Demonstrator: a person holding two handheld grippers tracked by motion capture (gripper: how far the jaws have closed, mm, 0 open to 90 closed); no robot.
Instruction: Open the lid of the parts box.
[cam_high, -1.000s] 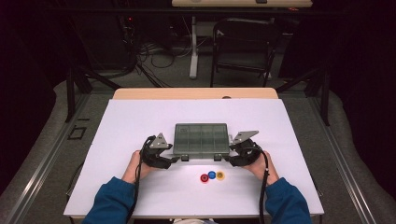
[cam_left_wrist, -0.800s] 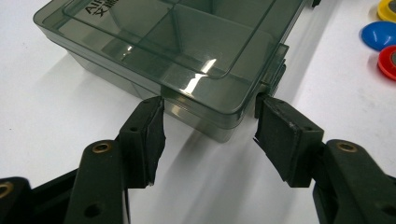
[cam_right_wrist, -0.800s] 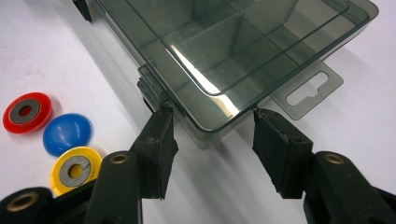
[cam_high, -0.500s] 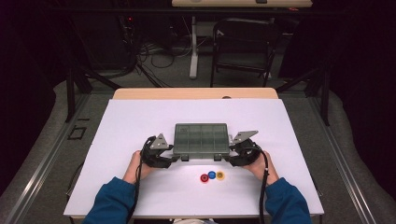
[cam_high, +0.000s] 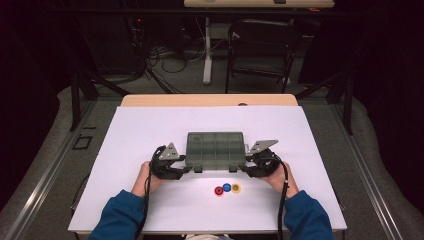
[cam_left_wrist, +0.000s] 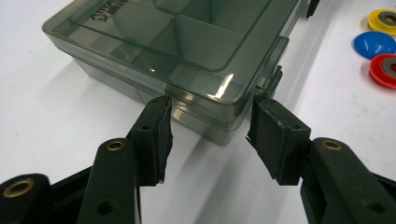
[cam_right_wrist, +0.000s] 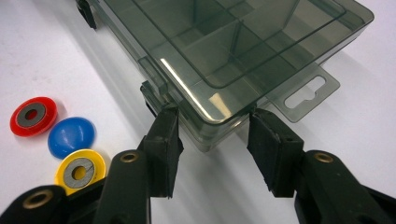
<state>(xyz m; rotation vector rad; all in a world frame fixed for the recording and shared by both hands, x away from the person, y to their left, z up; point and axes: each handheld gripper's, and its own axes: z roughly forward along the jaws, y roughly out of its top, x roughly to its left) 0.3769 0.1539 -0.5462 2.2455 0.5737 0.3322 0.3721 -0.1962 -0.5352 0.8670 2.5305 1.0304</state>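
Wide bare white table (cam_high: 150, 130) is left open beyond and beside the smoky translucent plastic compartment box (cam_high: 215, 149); the near strip is narrowed by three round red, blue and yellow magnets (cam_high: 227, 188).

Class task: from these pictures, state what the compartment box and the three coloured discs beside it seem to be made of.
Compartment box: smoky translucent plastic, glossy; dividers show through and highlights glint on the lid. Coloured discs: likely glossy plastic; red disc and yellow disc have grey centres, possibly magnets.
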